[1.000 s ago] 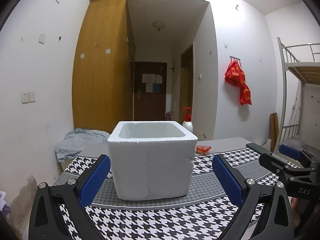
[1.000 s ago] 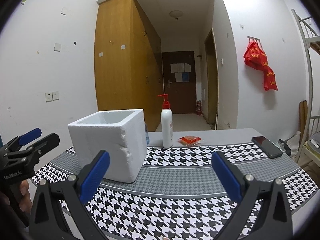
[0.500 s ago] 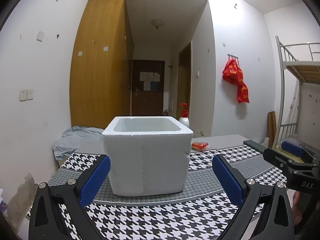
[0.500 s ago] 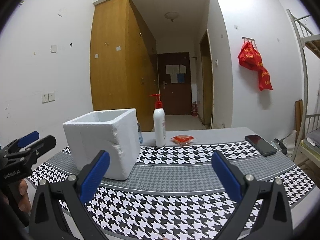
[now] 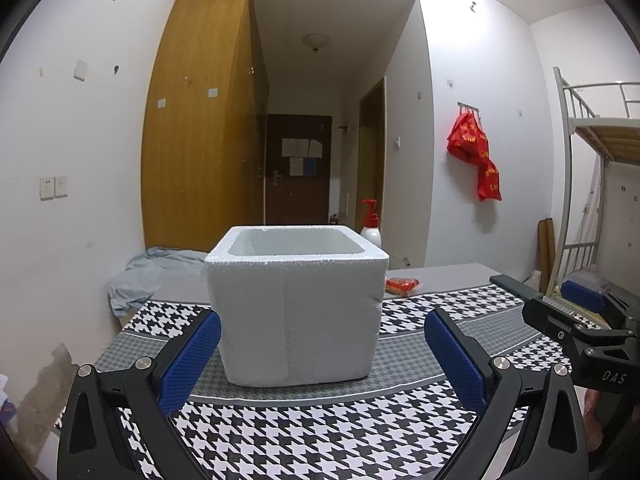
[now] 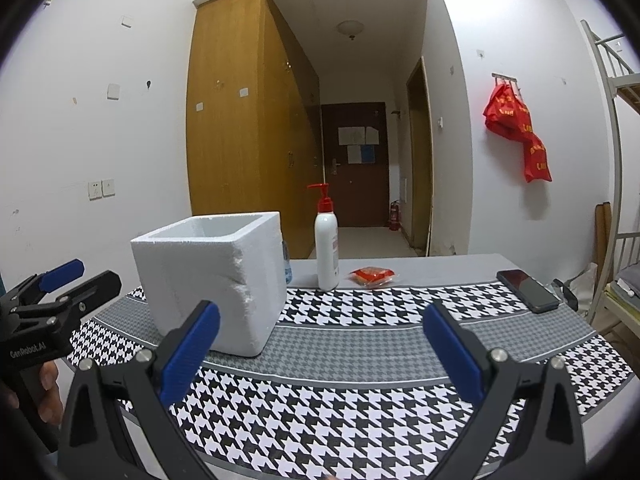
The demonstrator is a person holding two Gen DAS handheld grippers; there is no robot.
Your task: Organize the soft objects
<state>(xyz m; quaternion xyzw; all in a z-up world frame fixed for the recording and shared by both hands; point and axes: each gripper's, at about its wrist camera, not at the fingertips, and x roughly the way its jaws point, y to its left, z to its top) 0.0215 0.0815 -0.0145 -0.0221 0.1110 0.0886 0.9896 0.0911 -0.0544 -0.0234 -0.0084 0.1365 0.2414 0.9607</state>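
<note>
On the bench (image 5: 440,280), white foam box (image 5: 296,312) sits dead ahead of my left tool (image 5: 322,354), spread wide, holding nothing. Right tool (image 6: 320,352) likewise wide, nothing held. Grey cloth (image 5: 148,276) bunched at bench's far-left edge; red packet (image 6: 372,276) beside pump bottle (image 6: 326,256).

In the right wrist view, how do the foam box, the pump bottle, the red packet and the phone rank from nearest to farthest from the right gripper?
From the right gripper:
1. Foam box, front left, just beyond the left finger.
2. Phone, right side of the table.
3. Pump bottle and red packet, far edge near the middle; too close to call.
</note>
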